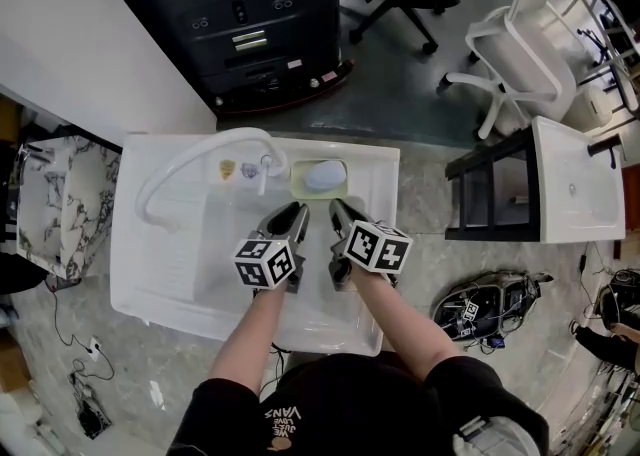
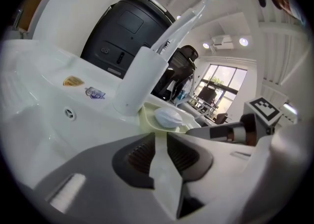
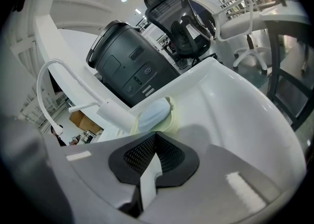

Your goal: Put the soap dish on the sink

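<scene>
Overhead, the soap dish (image 1: pixel 297 182) (a pale soap bar (image 1: pixel 323 176) in it) rests on the back rim of the sink (image 1: pixel 378 172), just right of the faucet (image 1: pixel 205 156); the left gripper (image 1: pixel 297 212) and right gripper (image 1: pixel 338 208) hover over the basin. Left gripper view: fingers (image 2: pixel 184 156) narrowly apart, empty. Right gripper view: fingers (image 3: pixel 169 156) closed together, empty.

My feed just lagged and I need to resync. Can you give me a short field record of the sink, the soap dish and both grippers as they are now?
soap dish: upright on the back ledge of the sink, right of the faucet in the head view
contents: a pale bar of soap
left gripper: over the sink, jaws apart, nothing between them
right gripper: beside the left one, jaws together, empty
contact: neither gripper touches the dish
task state: dish appears placed
</scene>
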`<action>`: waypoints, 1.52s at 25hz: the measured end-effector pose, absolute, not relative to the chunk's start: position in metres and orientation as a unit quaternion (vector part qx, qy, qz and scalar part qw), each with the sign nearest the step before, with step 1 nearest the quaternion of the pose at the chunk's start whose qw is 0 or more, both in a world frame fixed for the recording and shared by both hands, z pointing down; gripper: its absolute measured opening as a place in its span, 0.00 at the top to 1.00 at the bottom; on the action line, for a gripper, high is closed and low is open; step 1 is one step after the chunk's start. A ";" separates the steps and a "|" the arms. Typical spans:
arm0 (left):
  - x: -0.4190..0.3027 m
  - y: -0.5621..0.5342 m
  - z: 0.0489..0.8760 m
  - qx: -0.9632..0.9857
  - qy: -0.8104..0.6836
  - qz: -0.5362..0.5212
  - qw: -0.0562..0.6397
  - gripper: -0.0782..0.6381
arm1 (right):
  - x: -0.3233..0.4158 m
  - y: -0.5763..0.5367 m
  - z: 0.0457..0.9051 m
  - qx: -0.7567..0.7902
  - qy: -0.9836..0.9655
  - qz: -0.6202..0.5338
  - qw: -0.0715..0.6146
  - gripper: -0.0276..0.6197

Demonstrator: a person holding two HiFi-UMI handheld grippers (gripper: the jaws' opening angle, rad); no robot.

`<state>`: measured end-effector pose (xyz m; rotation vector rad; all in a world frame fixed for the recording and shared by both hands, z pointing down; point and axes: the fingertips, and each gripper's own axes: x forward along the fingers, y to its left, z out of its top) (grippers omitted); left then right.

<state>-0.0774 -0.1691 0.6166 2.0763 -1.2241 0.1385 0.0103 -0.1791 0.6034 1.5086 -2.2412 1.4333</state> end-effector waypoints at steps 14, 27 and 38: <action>-0.080 -0.181 0.619 0.793 -0.487 0.055 0.363 0.77 | 0.014 -0.174 0.602 0.486 -0.734 0.474 0.030 0.95; -0.086 -0.172 0.596 0.800 -0.486 0.041 0.349 0.77 | 0.014 -0.163 0.581 0.481 -0.756 0.442 0.029 0.95; -0.096 -0.132 0.565 0.811 -0.480 0.024 0.334 0.77 | 0.015 -0.134 0.557 0.491 -0.775 0.396 0.044 0.95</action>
